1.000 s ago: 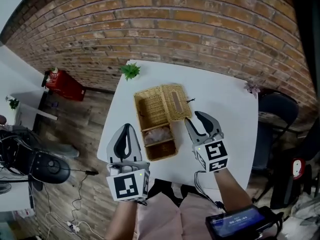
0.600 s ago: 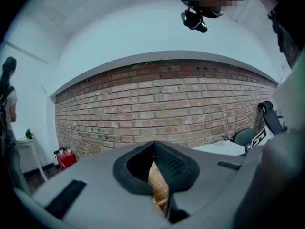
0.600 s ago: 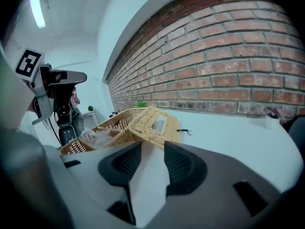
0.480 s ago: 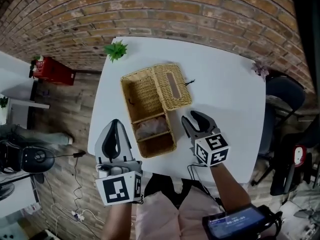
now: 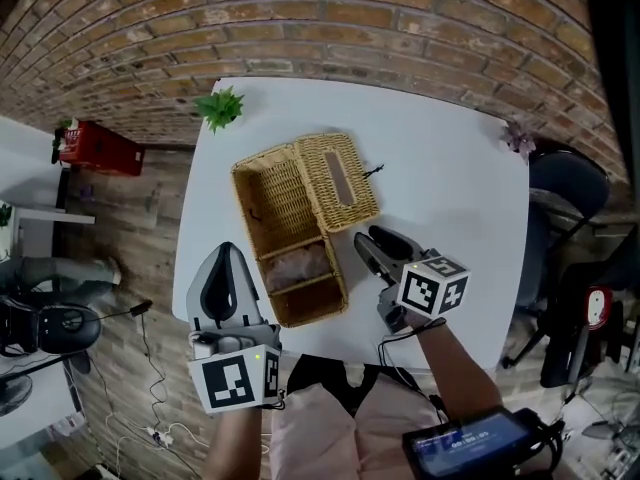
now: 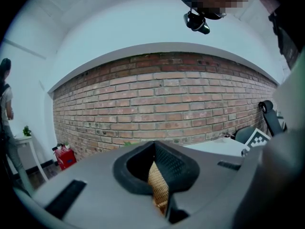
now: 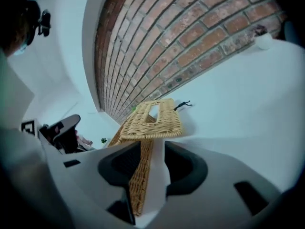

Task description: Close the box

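One lid (image 5: 338, 181) hangs off the box's (image 5: 280, 203) right side, just ahead of the right gripper (image 5: 368, 238), jaws parting and empty; left gripper (image 5: 228, 251) closed.

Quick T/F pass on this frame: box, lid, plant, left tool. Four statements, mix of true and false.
1. The wicker box has its lid open. True.
2. The plant stands at the table's near-right corner. False: it stands at the far-left corner.
3. The left tool grips the lid. False: it is shut on nothing, left of the box; the lid is folded out to the box's right.
4. A divider splits the box inside. True.
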{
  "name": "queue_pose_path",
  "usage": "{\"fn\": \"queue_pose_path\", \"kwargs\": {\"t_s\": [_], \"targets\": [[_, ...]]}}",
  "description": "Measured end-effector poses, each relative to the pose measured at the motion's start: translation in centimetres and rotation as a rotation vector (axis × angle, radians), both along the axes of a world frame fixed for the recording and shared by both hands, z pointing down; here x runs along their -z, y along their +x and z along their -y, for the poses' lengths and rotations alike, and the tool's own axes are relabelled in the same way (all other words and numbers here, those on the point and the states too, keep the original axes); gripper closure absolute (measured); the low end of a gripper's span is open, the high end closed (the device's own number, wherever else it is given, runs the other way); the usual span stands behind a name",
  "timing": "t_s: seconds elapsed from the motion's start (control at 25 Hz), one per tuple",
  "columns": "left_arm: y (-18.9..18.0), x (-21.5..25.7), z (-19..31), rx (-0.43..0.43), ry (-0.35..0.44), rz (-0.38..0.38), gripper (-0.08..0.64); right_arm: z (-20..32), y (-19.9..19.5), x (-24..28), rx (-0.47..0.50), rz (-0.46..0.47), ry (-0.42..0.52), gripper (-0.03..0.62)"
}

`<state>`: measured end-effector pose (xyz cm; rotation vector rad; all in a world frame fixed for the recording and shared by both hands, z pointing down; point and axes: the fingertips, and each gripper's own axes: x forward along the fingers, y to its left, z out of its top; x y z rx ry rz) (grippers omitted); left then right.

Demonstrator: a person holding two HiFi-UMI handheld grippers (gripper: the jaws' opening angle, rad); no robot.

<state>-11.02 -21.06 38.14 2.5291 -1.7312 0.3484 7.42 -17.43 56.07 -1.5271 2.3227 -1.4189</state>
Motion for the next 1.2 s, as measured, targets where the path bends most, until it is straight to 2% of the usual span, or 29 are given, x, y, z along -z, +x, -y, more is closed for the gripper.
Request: {"fn": "queue_pose_path", "kwargs": {"t_s": [0.12, 0.24, 0.32, 0.52, 0.64, 1.2], "targets": [[0.1, 0.2, 0.5, -0.003, 0.004, -0.001, 0.552, 0.3, -0.4, 0.1, -0.037, 0.218, -0.078, 0.391], [0.0, 0.4, 0.8, -0.004, 0.006, -0.001, 0.552, 0.7, -0.5, 0.1, -0.092, 0.408, -0.13, 0.382], [0.0, 0.5, 0.9, -0.003, 0.008, -0.002, 0.552, 1.2, -0.5, 0.2, -0.122, 0.498, -0.145, 0.373], [-0.4, 0.5, 1.0, 0.001, 0.007, -0.003, 0.551, 2.7, -0.7, 1.0, -0.166, 0.659, -0.129, 0.362], [-0.6, 0.6, 0.9, 0.006, 0.01, -0.002, 0.551, 2.9, -0.5, 1.5, -0.185, 0.67, -0.109, 0.357], [-3.1, -1.4, 0.3, 0.061, -0.019, 0.011, 0.552, 2.2, 0.1, 3.9, -0.191, 0.489, 0.002, 0.367]]}}
